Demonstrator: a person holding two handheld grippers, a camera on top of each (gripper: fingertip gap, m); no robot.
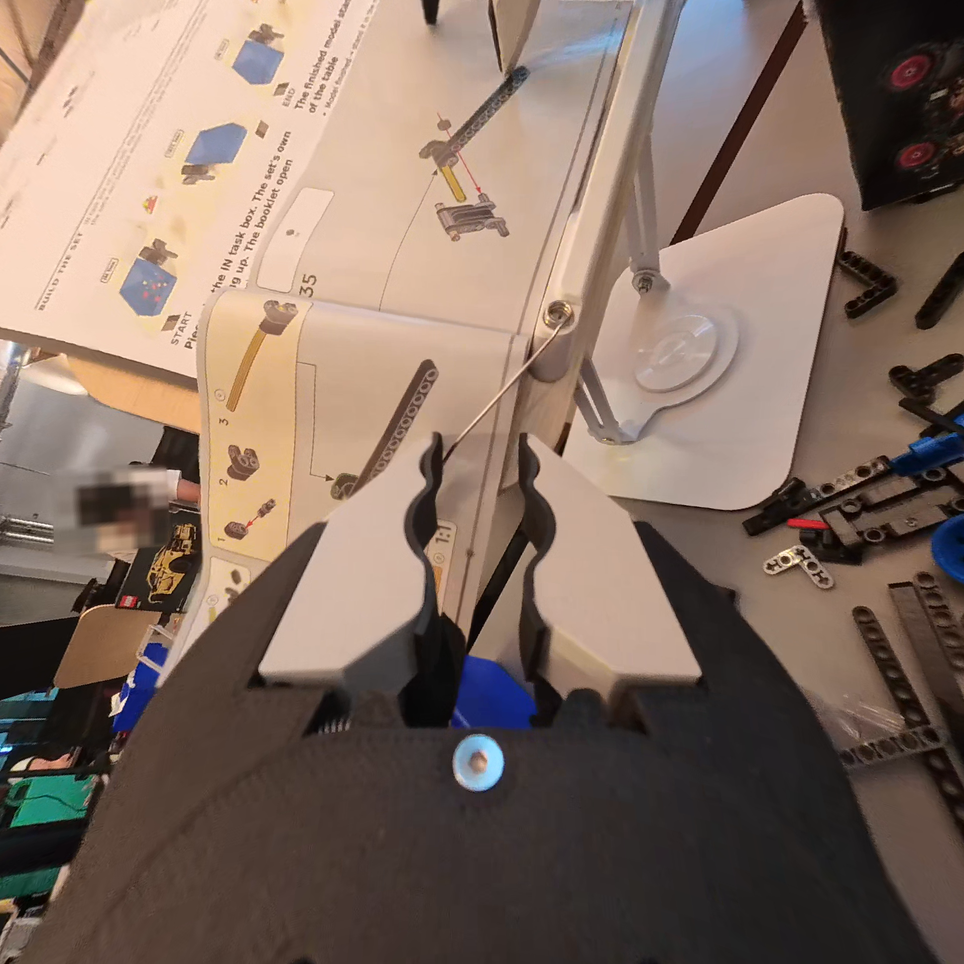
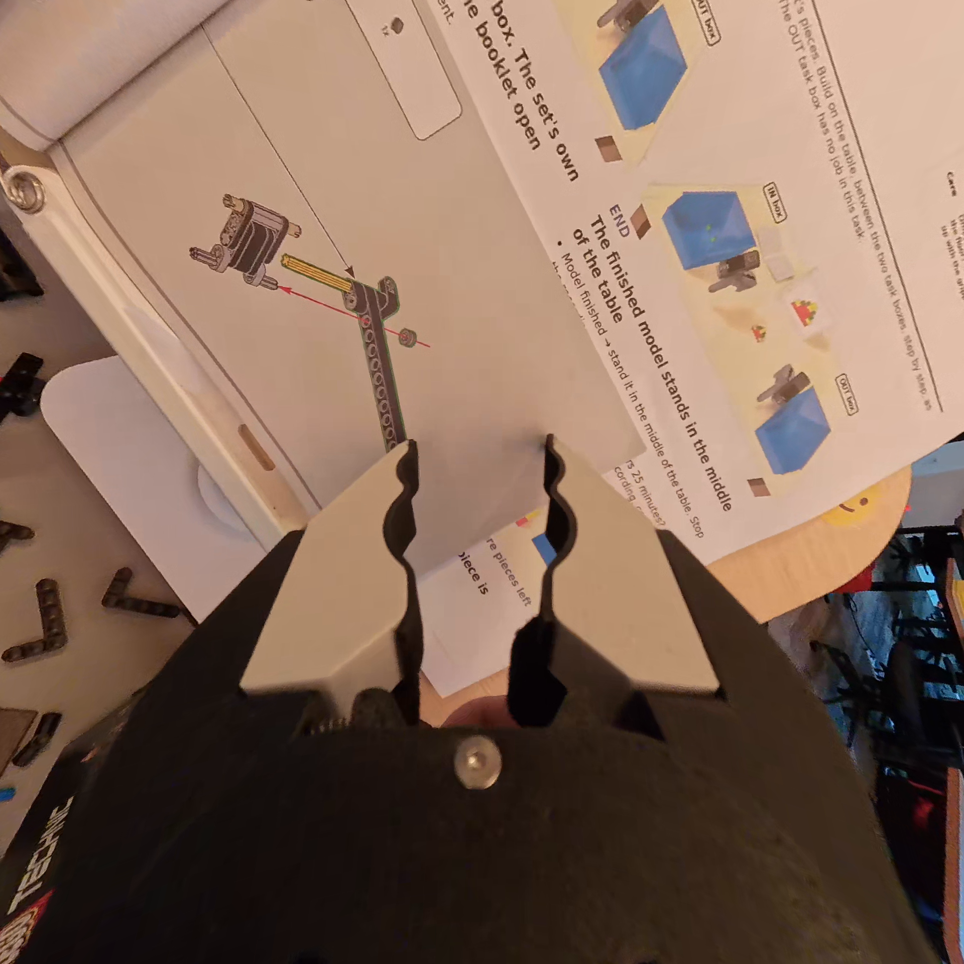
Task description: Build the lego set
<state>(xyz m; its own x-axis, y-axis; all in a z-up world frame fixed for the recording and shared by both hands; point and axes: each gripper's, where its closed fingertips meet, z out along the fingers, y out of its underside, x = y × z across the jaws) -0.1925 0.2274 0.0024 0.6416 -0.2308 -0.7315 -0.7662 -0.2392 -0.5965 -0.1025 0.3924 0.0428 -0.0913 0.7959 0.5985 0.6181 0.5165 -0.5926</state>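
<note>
The building booklet (image 1: 396,271) stands open on a white stand, its pages showing beam and axle steps. My left gripper (image 1: 480,443) is open, its tips close to the booklet's lower page edge, with the page edge and a thin wire page holder (image 1: 501,401) seen in the gap. My right gripper (image 2: 480,443) is open and empty in front of the other booklet page (image 2: 417,219), whose lower corner shows between the jaws. A partly built black and blue assembly (image 1: 876,501) lies on the table at the right of the left wrist view.
The stand's white base plate (image 1: 730,365) sits on the table beside loose black beams (image 1: 897,678) and L-shaped pieces (image 2: 47,621). A printed task sheet (image 2: 730,261) lies behind the booklet. A black set box (image 1: 907,94) stands at the far right. My right fingertips sit around 20 cm from my left ones.
</note>
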